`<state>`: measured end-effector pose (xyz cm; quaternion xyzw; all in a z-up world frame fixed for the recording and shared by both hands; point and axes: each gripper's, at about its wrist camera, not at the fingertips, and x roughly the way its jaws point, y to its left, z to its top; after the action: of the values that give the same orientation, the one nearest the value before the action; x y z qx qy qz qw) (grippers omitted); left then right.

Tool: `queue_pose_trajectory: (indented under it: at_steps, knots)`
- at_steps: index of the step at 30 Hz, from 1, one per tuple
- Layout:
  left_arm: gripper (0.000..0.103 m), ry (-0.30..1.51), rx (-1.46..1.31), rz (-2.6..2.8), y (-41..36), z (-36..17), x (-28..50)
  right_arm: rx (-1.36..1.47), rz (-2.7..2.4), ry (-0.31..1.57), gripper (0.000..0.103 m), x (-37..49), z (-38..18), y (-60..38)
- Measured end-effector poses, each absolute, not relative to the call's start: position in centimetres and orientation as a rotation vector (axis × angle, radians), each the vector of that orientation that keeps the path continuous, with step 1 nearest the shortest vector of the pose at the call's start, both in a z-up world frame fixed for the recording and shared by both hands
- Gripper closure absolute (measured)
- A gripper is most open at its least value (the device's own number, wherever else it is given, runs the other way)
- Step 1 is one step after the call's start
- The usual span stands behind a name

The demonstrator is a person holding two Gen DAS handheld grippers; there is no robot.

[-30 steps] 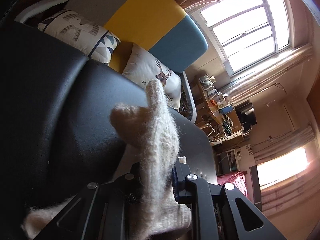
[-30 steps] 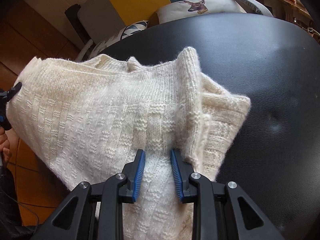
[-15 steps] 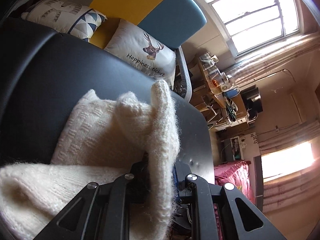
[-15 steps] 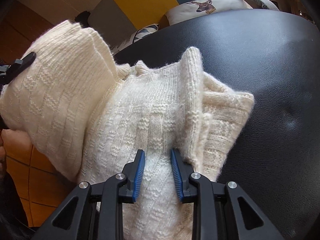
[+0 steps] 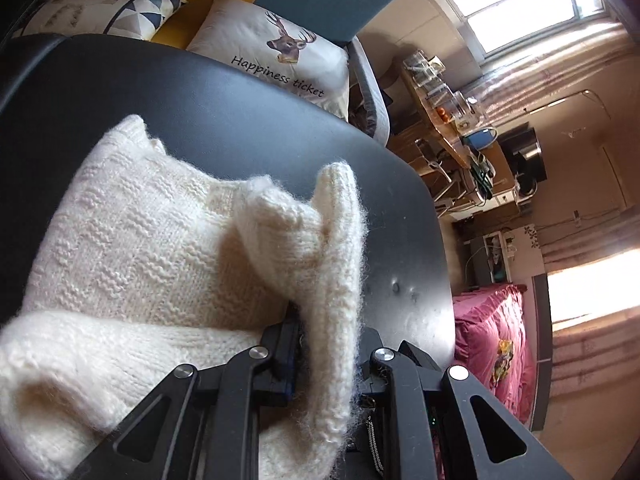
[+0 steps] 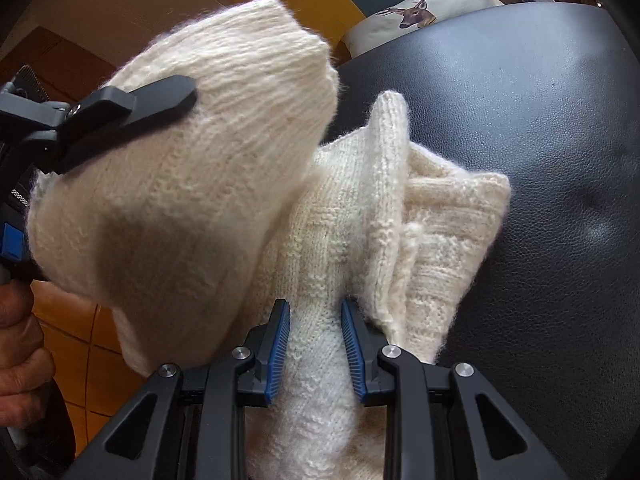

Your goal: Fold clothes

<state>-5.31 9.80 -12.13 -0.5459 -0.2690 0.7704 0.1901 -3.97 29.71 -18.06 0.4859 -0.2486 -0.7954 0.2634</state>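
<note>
While the left gripper is pinching a thick fold of the sweater and holding it tilted downward above the black desk, the right gripper is clamping another bunched fold at the near edge, also angled down. A hand is gripping the left handle at the far left. The sweater is lying crumpled on the desk, its long axis running from near toward far, one ribbed edge standing upright.
</note>
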Motion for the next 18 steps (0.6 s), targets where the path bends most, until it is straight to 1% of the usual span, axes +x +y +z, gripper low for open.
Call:
queue_pose_trajectory:
  at_steps: [3,6,7,8,9,12,16,18]
  knots:
    - [0.085,-0.712,-1.583,2.142,11.0,-13.7,-5.4,1.290,-2.140,-0.698,0.077,-3.6,-18.3,30.1]
    - [0.078,-0.793,-1.599,2.073,10.6,-14.4,-5.6,1.245,-2.133,-0.721,0.077,-3.2,-18.6,30.7]
    - [0.072,-0.832,-1.596,2.040,10.3,-14.3,-5.6,1.224,-2.131,-0.729,0.077,-2.9,-18.6,30.9]
    - [0.065,-0.870,-1.587,1.993,10.0,-13.9,-5.6,1.204,-2.128,-0.736,0.078,-2.7,-18.6,31.2]
    - [0.063,-0.903,-1.571,1.950,9.8,-13.2,-5.6,1.189,-2.123,-0.759,0.078,-2.4,-18.7,31.5]
    - [0.061,-0.957,-1.507,1.869,8.7,-10.7,-5.1,1.157,-2.115,-0.831,0.078,-1.5,-18.8,32.7]
    - [0.055,-1.007,-1.399,1.849,5.3,-7.5,-4.0,1.143,-2.168,-0.835,0.077,0.8,-18.2,34.4]
    - [0.053,-1.031,-1.340,1.852,2.6,-6.5,-3.3,1.150,-2.205,-0.832,0.071,2.2,-17.9,35.5]
